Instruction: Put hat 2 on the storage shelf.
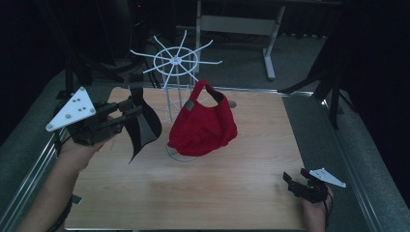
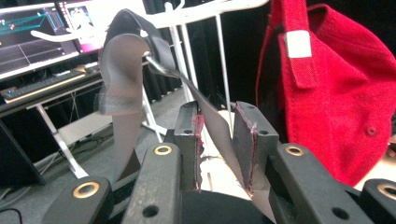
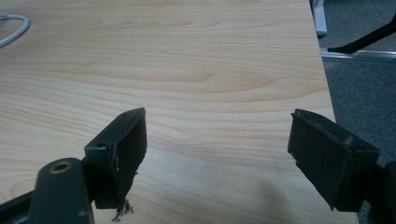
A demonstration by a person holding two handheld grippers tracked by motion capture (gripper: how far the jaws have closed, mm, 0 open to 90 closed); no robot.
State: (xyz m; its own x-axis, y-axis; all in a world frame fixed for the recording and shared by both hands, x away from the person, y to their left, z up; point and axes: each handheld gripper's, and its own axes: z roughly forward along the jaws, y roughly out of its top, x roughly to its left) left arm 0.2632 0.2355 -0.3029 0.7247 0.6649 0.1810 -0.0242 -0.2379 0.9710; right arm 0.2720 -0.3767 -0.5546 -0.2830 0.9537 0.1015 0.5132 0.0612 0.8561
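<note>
A white wire rack (image 1: 176, 60) with spokes stands at the back middle of the wooden table (image 1: 217, 193). A red cap (image 1: 203, 126) hangs on it, strap up. My left gripper (image 1: 130, 112) is raised left of the rack, shut on a black and grey cap (image 1: 145, 126) that dangles from it. In the left gripper view the cap's grey fabric (image 2: 122, 70) runs slanting between the jaws of the left gripper (image 2: 219, 116), with the red cap (image 2: 336, 102) close on the right. My right gripper (image 1: 296, 180) rests low at the table's front right corner, open and holding nothing (image 3: 217, 130).
A curve of the rack's white base ring (image 3: 14, 25) shows far off on the table. The table's right edge (image 3: 322, 84) meets grey carpet. A desk frame (image 1: 241, 24) stands behind, and dark tripod legs (image 1: 333, 96) stand at right. A monitor (image 2: 42, 32) glows beyond the left gripper.
</note>
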